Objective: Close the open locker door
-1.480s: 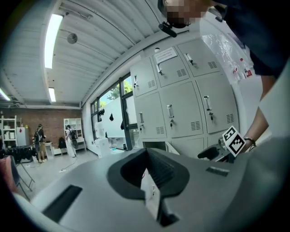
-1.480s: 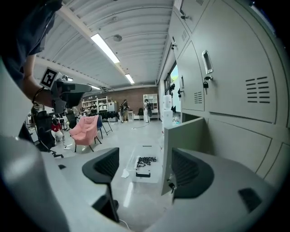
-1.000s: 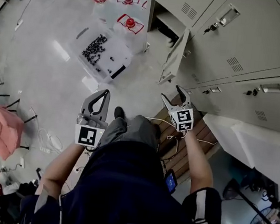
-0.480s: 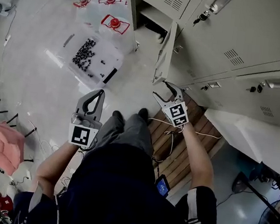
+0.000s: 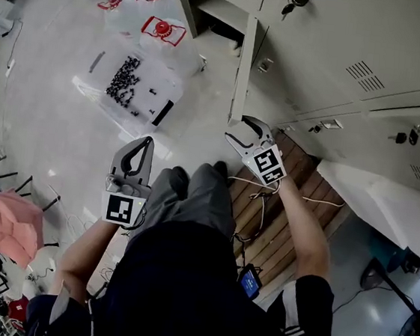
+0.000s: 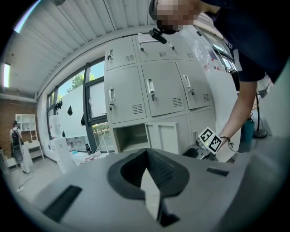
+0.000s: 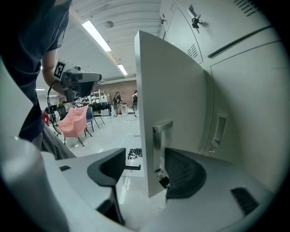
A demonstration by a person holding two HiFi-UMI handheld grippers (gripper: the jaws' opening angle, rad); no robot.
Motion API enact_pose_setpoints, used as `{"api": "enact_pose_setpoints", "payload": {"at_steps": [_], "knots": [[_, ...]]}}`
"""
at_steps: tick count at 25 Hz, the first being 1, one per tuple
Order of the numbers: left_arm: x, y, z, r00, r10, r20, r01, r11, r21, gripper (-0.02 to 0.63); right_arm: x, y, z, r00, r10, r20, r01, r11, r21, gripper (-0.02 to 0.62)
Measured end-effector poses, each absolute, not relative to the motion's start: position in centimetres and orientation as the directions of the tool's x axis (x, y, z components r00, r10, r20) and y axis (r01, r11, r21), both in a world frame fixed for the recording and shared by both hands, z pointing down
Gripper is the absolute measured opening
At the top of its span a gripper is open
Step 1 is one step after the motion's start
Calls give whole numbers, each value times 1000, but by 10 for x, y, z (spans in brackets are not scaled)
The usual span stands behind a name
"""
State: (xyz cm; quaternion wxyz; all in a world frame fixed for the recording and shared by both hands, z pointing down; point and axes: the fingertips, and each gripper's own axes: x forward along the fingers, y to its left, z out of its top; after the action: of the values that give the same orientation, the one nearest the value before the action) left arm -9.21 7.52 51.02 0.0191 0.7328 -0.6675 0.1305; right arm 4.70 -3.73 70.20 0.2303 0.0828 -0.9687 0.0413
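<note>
Head view: right tool (image 5: 250, 134) is sitting at the free edge of the door (image 5: 243, 65), which is hanging wide open off the bottom locker row; left tool (image 5: 146, 149) is idling.

Left gripper view: jaws are pinching together, empty.

Right gripper view: jaws have just been closing and are straddling the door edge, not clamping. I'd be pushing flat on the thin painted sheet steel, keeping the ribbed pads (image 7: 181, 172) off the shiny latch (image 7: 162, 136).

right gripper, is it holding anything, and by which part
Nothing gripped yet. The right gripper straddles the door at its free edge, by the latch; its jaws have just been closing but don't press it.
</note>
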Motion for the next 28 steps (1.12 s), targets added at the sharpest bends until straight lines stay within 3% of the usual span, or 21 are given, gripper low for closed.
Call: {"api": "enact_pose_setpoints", "payload": {"at_steps": [17, 28], "knots": [[-86, 68, 542, 97, -963, 251, -978, -139, -157, 3, 34, -50, 704, -899, -12, 438, -5, 1000, 17, 172], [-90, 60, 550, 92, -963, 254, -979, -134, -152, 3, 24, -44, 707, -907, 11, 421, 2, 1000, -22, 132]]}}
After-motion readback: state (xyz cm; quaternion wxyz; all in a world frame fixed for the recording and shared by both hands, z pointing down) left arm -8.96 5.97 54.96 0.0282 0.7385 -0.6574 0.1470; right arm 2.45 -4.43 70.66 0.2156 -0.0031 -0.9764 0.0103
